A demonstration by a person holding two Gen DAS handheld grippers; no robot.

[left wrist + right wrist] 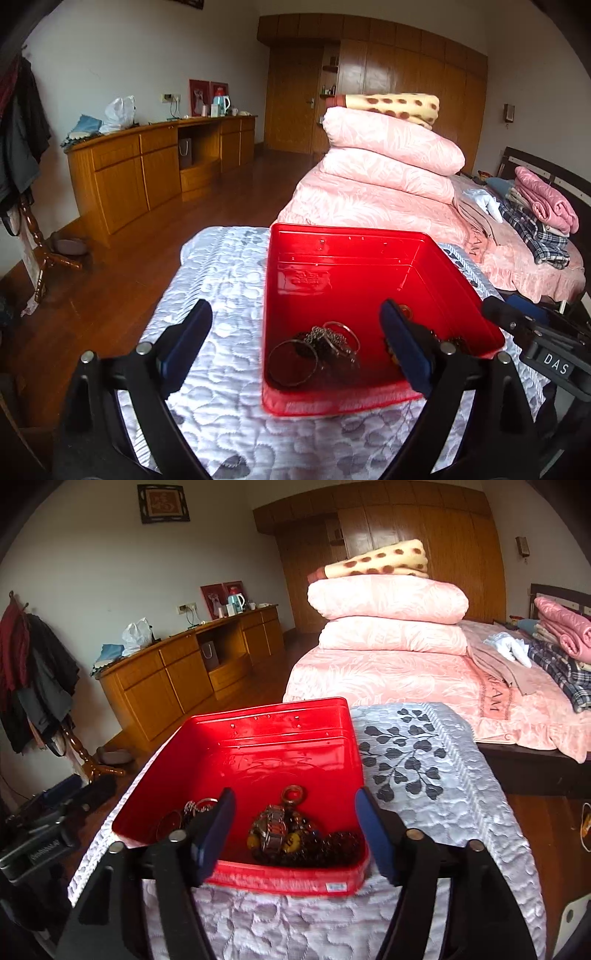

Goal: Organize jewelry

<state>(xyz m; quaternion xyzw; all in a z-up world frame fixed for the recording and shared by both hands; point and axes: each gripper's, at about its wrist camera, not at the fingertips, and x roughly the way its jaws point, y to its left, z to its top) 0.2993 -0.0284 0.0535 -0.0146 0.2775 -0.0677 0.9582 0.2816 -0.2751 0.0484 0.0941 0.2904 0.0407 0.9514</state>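
A red plastic box point(284, 402) stands open on a white quilted cloth point(221, 295). Inside lie silver bangles point(293, 363) and a dark chain point(325, 341) at the left. In the right wrist view the box point(280, 880) holds a metal watch point(271, 829), a ring point(293, 795), dark beads point(332, 845) and bangles point(171, 821). My left gripper point(295, 350) is open and empty, its fingers straddling the box's near left corner. My right gripper point(295, 834) is open and empty, above the box's near edge. The right gripper shows at the left view's right edge point(532, 332).
A bed point(406, 679) with stacked pink quilts point(388, 616) stands behind the cloth-covered surface. A wooden sideboard point(147, 166) runs along the left wall. A coat stand point(37, 679) with clothes is at the far left. Wood floor lies to the left and right.
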